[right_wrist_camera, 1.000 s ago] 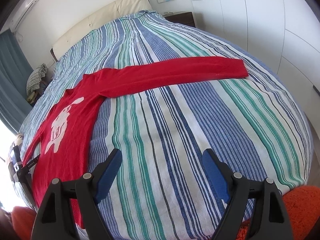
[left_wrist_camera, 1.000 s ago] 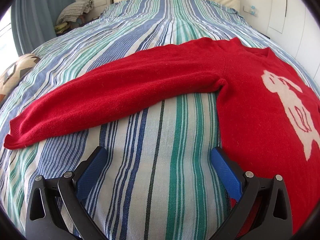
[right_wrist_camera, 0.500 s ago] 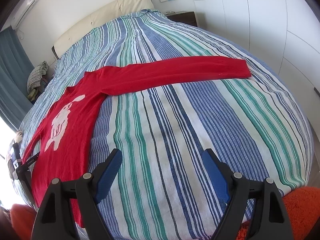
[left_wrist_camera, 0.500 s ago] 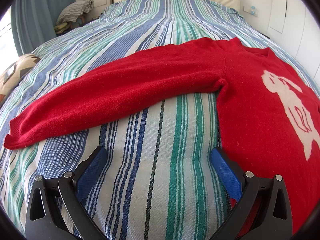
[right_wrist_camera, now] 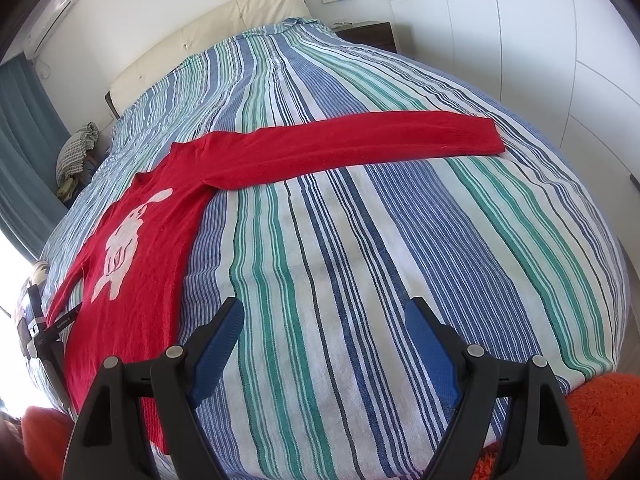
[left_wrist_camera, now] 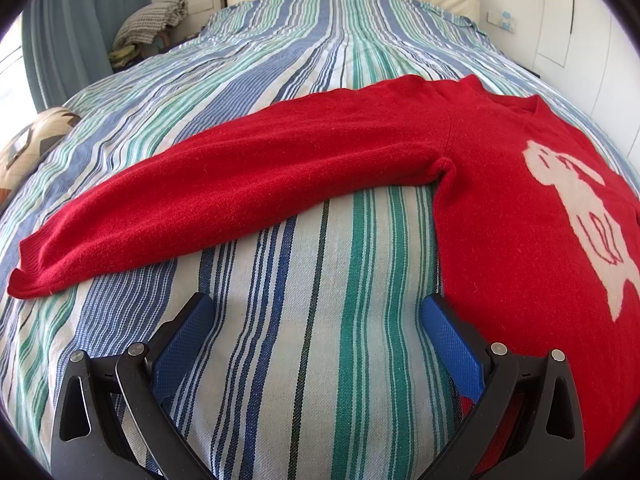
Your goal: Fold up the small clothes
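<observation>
left wrist view: the left tongs [left_wrist_camera: 316,320] stand released, blue pads wide apart over bare striped bedspread [left_wrist_camera: 304,360], with the red sweater [left_wrist_camera: 500,208] lying flat on the bed, its front design up, its side edge just beside the right-hand pad and one sleeve stretched out to the left. right wrist view: the right tongs [right_wrist_camera: 324,324] are likewise released and grasp nothing, well apart from the other sleeve [right_wrist_camera: 360,140], which lies straight across the bedspread; the sweater body sits to their left.

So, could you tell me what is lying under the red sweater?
The red sweater lies spread flat on the striped bedspread. Whatever lies beneath its body and sleeves is covered.
</observation>
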`<move>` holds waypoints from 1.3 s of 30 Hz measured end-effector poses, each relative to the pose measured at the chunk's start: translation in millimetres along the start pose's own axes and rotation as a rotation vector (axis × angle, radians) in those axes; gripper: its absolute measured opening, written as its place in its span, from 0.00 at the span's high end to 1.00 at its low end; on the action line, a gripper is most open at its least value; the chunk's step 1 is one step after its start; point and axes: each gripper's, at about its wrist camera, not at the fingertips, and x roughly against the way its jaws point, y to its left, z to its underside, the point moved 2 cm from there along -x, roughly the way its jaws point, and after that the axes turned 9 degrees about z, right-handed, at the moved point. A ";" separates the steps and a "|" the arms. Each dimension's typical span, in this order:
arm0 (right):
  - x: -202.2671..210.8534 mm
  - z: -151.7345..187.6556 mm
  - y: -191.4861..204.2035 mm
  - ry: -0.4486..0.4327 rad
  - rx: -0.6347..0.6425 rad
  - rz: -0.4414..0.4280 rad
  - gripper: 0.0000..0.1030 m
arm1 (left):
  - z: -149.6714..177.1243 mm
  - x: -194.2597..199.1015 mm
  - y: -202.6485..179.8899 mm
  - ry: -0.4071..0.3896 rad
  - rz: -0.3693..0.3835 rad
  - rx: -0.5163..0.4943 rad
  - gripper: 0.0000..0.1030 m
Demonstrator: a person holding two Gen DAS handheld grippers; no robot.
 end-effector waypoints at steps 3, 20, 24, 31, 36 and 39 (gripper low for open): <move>-1.8 0.0 -0.5 0.006 -0.011 -0.008 0.20 | 0.1 0.0 -0.1 0.000 0.000 0.000 0.00; -4.6 1.6 -4.7 0.020 -0.036 -0.021 0.20 | 0.0 0.0 -0.2 0.000 -0.001 0.000 0.00; -5.2 1.7 -4.5 0.020 -0.040 -0.023 0.20 | 0.1 0.1 -0.3 0.000 -0.001 0.001 0.00; -6.7 2.2 -6.8 0.028 -0.058 -0.030 0.20 | 0.0 0.1 -0.3 0.000 -0.001 0.001 0.00; -6.6 2.8 -6.7 0.030 -0.055 -0.029 0.20 | 0.0 0.0 -0.2 -0.001 -0.001 0.001 0.00; -6.6 2.9 -6.2 0.030 -0.053 -0.030 0.20 | 0.0 0.1 -0.2 -0.001 -0.001 0.001 0.00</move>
